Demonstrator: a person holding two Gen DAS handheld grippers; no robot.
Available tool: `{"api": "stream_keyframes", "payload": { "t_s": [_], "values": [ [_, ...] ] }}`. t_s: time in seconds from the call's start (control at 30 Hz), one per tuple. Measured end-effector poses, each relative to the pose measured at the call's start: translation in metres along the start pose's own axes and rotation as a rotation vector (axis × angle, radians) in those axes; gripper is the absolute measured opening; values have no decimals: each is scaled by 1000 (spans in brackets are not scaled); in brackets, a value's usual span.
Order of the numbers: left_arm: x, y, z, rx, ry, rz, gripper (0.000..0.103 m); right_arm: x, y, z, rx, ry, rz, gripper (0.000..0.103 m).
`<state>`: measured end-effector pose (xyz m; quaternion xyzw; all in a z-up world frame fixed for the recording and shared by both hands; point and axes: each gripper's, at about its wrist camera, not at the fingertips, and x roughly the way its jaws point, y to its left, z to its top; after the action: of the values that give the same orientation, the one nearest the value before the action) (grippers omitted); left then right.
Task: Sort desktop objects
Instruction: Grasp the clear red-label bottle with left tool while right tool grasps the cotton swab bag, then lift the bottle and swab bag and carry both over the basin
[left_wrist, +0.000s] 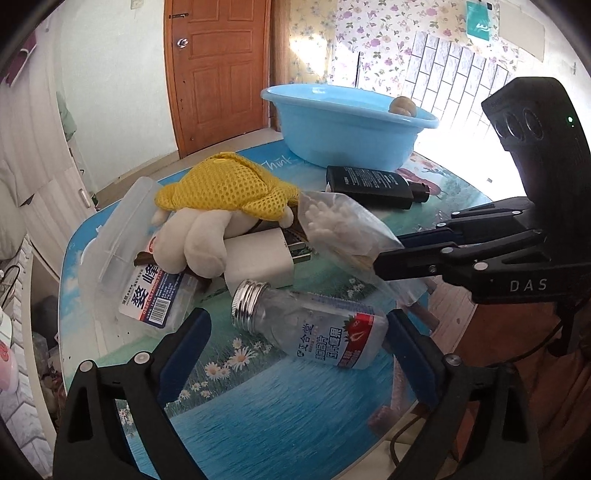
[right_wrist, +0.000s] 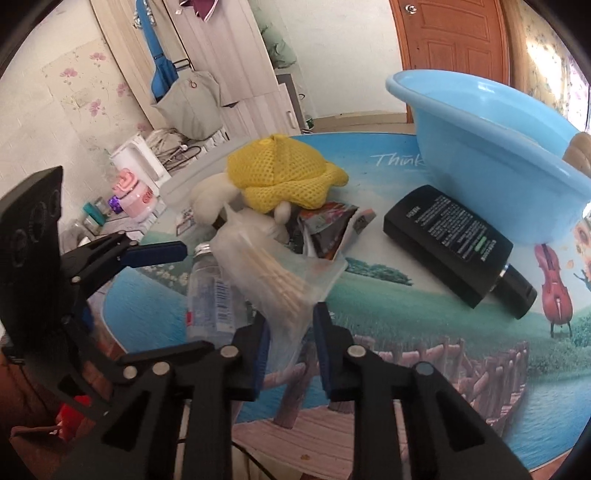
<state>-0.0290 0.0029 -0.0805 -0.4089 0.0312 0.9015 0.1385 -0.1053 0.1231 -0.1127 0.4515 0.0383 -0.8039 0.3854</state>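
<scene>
My right gripper (right_wrist: 290, 325) is shut on a clear bag of cotton swabs (right_wrist: 275, 273), lifted a little off the table; the bag also shows in the left wrist view (left_wrist: 343, 232) with the right gripper (left_wrist: 384, 260) at its end. My left gripper (left_wrist: 295, 332) is open, its fingers either side of a clear plastic bottle (left_wrist: 310, 328) lying on its side. A plush toy in yellow mesh (left_wrist: 221, 199), a white charger (left_wrist: 258, 262) and a black bottle (left_wrist: 373, 186) lie on the table. A blue basin (left_wrist: 343, 125) stands at the back.
A clear plastic box with a labelled pack (left_wrist: 155, 295) lies at the left. A crumpled snack wrapper (right_wrist: 328, 229) lies beside the plush toy. A tan object (left_wrist: 402, 106) sits in the basin. The round table's edge (left_wrist: 66, 295) drops off at the left.
</scene>
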Motion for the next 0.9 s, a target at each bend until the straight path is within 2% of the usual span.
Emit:
{"api": "stream_keyframes", "payload": {
  "t_s": [0.07, 0.4, 0.5, 0.53, 0.6, 0.63, 0.67, 0.9],
  "values": [
    [2, 1, 2, -7, 0, -1, 98, -6, -5, -2, 7, -10, -7, 16],
    [14, 1, 3, -22, 29, -28, 98, -34, -24, -14, 52, -47, -72, 15],
    [16, -1, 0, -14, 39, -34, 88, -42, -20, -16, 12, -65, -97, 18],
    [16, -1, 0, -14, 33, -34, 88, -43, -20, -16, 7, -64, -96, 19],
    [15, -2, -1, -13, 34, -48, 88, -45, -20, -17, 1, -55, -92, 37],
    [14, -3, -2, -10, 33, -51, 88, -45, -19, -18, -2, -54, -96, 51],
    [13, -3, -2, -8, 30, -49, 88, -44, -18, -18, -5, -53, -98, 56],
    [4, 0, 1, -33, 10, -37, 88, -23, -17, -23, -25, 24, -109, 58]
  ]
}}
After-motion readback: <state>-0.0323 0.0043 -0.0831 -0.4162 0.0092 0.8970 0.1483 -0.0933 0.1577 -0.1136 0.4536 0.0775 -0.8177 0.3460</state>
